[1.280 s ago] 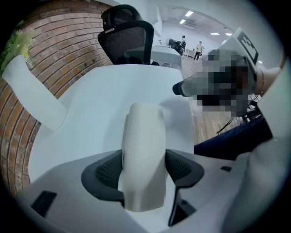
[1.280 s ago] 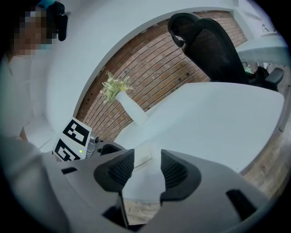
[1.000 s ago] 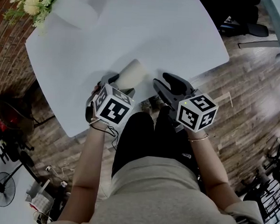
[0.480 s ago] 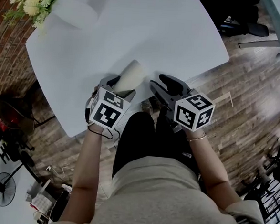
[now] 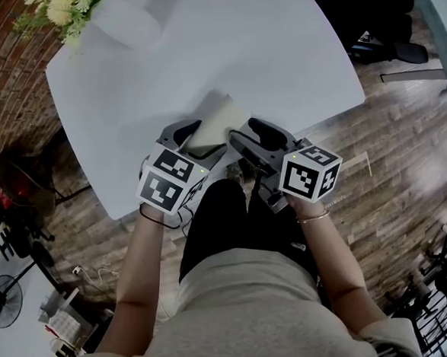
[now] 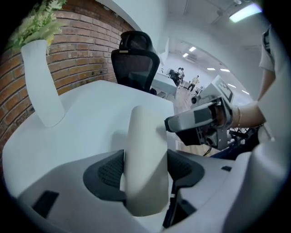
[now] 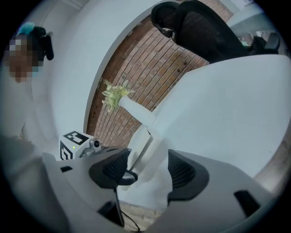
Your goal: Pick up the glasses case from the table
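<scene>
The cream glasses case (image 5: 216, 118) sits tilted over the near edge of the white table (image 5: 218, 44). My left gripper (image 5: 199, 139) is shut on its near end. In the left gripper view both dark pads press the case (image 6: 144, 150) from the sides, at the left gripper (image 6: 145, 167). My right gripper (image 5: 251, 136) is just right of the case, and its jaws are opening. In the right gripper view the case (image 7: 148, 145) stands ahead between the spread pads of the right gripper (image 7: 145, 171), which do not press on it.
A white vase with flowers (image 5: 116, 18) stands at the table's far left corner. A black office chair (image 6: 136, 59) is behind the table by the brick wall. My legs are under the near edge, over a wooden floor (image 5: 409, 141).
The left gripper has risen and tipped, lifting the case's near end. The right gripper's jaws have spread apart beside the case; that hand has hardly shifted.
</scene>
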`<state>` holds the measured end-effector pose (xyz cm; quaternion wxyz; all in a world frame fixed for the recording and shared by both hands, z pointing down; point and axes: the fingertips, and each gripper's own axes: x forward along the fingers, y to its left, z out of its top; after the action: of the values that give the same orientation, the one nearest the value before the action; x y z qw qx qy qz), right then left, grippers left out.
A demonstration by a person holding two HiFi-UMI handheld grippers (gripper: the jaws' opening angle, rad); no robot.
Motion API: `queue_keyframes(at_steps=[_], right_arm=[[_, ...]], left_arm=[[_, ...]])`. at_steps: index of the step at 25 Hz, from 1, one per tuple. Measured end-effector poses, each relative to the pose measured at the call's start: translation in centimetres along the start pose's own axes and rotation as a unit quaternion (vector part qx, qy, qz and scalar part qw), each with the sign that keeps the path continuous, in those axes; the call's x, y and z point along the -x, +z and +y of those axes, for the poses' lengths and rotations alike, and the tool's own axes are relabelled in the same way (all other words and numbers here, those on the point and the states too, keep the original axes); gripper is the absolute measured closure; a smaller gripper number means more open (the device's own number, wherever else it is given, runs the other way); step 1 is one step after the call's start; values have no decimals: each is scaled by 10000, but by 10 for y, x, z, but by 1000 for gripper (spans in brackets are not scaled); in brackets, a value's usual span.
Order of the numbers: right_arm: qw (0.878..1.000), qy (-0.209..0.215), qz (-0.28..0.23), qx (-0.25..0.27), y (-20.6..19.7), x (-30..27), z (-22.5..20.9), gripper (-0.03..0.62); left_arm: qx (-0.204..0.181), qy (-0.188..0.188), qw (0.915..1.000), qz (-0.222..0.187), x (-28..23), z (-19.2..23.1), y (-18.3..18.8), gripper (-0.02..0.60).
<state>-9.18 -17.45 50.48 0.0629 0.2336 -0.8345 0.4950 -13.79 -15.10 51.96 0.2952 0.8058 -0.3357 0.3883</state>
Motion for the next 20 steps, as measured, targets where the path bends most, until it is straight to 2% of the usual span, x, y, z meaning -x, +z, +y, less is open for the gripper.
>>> queue_keyframes(at_steps=[7, 12, 16, 20], right_arm=[[9980, 601, -111, -186, 24, -6, 31, 316], [9966, 818, -135, -25, 40, -9, 54, 312], [9957, 871, -311, -8, 54, -6, 65, 404], [9940, 1065, -225, 112, 60, -10, 84, 405]], left_arm=[[-75, -55, 9976, -689, 23, -9, 33, 291], [-24, 38, 9916, -1292, 45, -14, 56, 298], [6, 188, 9868, -1606, 62, -15, 68, 301], [-208, 425, 9832, -1763, 81, -11, 70, 301]])
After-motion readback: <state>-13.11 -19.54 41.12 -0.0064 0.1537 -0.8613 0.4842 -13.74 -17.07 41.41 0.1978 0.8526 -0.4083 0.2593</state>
